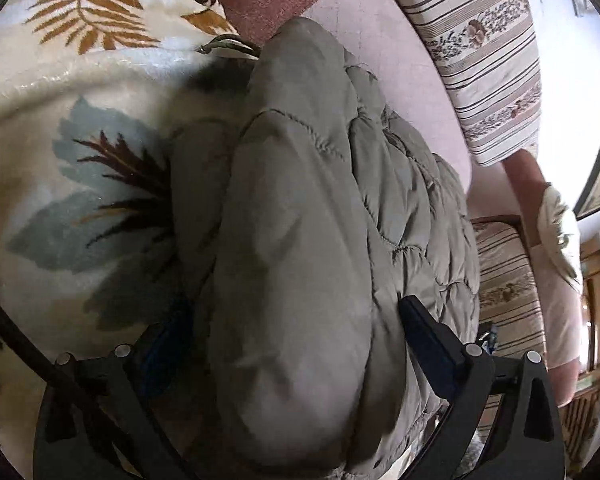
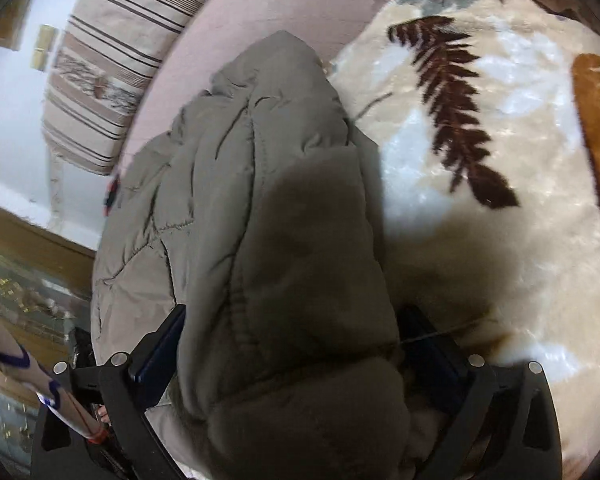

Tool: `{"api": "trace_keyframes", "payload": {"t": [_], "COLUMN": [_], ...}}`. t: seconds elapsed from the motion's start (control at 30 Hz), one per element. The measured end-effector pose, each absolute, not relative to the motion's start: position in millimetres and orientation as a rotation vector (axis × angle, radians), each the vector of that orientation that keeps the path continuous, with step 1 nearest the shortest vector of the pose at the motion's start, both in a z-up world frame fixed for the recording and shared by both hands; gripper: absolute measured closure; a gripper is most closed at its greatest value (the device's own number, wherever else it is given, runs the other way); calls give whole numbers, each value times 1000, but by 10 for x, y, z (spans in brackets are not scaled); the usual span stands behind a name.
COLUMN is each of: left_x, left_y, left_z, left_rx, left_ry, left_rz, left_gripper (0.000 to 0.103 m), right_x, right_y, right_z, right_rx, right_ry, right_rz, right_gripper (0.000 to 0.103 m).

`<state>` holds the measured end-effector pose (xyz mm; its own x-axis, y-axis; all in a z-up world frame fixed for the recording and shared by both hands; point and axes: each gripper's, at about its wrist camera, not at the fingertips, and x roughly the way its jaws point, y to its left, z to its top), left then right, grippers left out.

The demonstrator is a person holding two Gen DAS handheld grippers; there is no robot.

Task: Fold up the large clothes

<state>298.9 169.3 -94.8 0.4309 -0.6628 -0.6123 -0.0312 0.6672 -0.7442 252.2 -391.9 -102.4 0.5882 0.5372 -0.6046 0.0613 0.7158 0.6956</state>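
Both the left gripper (image 1: 296, 328) and right gripper (image 2: 296, 332) stand wide, straddling a padded fold of the olive quilted coat (image 1: 300, 220); actual grip unclear. Leaf-print blanket (image 1: 80, 152) borders one edge, bare pink sheet (image 1: 400, 80) the far edge.

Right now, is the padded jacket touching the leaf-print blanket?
Touching. In the right wrist view the jacket lies directly on the blanket, its edge pressed into the pile with no gap; the left wrist view shows the same.
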Motion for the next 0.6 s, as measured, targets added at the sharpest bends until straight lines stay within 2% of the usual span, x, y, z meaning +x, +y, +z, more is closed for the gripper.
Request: {"api": "trace_keyframes", "payload": {"t": [0.13,0.6], "left_x": [2926,2261], "left_y": [1698,1783], "left_z": [-917,-704], "left_rx": [-750,-771], "left_ry": [1047,915], "left_rz": [-462,-418], "left_gripper": [4,4], "right_x": [2381,2336], "right_y": [-3834,-3861], "right_z": [-1064,-1125], "right_rx": [674,678], "right_ry": [782,713], "right_rz": [310,330], "right_gripper": [0,0]}}
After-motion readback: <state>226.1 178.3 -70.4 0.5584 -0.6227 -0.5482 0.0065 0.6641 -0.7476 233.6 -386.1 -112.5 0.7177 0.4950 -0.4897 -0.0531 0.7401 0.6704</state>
